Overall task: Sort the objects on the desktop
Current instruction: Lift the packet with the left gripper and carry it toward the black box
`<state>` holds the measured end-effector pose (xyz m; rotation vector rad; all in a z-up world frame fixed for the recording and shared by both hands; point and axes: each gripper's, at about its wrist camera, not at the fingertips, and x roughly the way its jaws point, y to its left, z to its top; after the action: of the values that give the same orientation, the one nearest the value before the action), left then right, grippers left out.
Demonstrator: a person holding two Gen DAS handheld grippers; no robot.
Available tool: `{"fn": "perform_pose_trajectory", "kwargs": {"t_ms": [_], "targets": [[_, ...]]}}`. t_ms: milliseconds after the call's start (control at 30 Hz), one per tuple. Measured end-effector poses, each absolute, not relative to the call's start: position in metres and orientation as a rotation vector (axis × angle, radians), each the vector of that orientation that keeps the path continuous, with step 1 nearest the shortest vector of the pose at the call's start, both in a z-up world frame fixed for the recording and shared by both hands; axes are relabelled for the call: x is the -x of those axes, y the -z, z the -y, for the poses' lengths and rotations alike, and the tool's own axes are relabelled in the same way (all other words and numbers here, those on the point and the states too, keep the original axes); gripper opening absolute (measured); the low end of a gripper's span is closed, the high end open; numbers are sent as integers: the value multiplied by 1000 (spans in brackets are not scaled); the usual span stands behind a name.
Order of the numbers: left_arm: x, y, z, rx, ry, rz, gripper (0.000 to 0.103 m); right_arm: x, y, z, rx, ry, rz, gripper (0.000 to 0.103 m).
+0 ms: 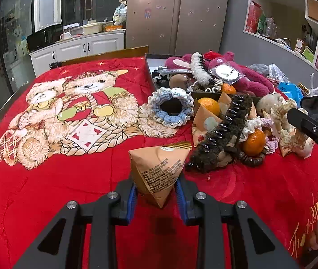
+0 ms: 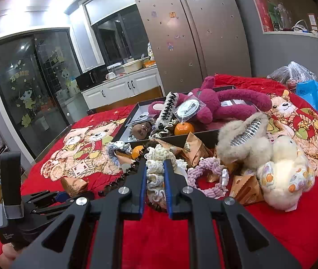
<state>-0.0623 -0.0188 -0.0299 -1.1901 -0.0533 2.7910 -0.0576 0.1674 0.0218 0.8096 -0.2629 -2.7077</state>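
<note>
The tan paper packet (image 1: 159, 170), pyramid-shaped with small print on its face, sits between the two blue pads of the left claw (image 1: 156, 192), which is clamped on its lower half; the packet's pointed bottom hangs just above the red blanket (image 1: 69, 190) covering the counter. Ahead of this claw and slightly to its right lies a dark fuzzy hair clip (image 1: 224, 132) with a row of black teeth, leaning across the heap. An orange (image 1: 253, 143) rests just right of that clip, touching a ring of dark wooden beads (image 1: 252, 160). Farther ahead is a blue and white crocheted scrunchie (image 1: 171, 108), and beyond it a black tray (image 1: 150, 67) holding a magenta plush toy (image 1: 244, 76) among other clutter.

The right claw (image 2: 155, 177) is pressed together on a cream crocheted scrunchie (image 2: 156, 170), whose ruffles bulge out above and below its blue pads. Just right of this claw lies a lilac crocheted scrunchie (image 2: 203, 174), then another tan packet (image 2: 246, 188) and a cream plush toy (image 2: 286, 174) with orange spots. Ahead and right, a grey fluffy hair clip (image 2: 244, 139) with metal teeth rests on the pile. To this claw's left, the left claw shows with its packet.
</note>
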Motion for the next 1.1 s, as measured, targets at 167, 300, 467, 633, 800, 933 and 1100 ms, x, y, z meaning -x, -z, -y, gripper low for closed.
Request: {"fn": "perform_pose_trajectory", "kwargs": {"t_ms": [167,300,467,633,800,933,1100], "targets": [[56,16,18,1122,-2829,43,30,53,-26,-160,-777,2746,181,15],[50,3,20,1064,-2851,64,30,46,-31,-153,-753,2751,138,15],[45,-10,20,1028,-2873,77,30,41,-38,-147,-753,2778,97,15],[42,-21,13,1004,-2875,105,30,37,-49,-143,-738,2799,47,15],[42,-36,3,964,-2871,95,30,35,-59,-143,-745,2809,20,15],[45,-47,-5,942,-2872,73,30,35,-65,-143,-763,2819,-2,15],[52,-52,-11,940,-2863,75,30,42,-72,-144,-800,2801,29,15]]}}
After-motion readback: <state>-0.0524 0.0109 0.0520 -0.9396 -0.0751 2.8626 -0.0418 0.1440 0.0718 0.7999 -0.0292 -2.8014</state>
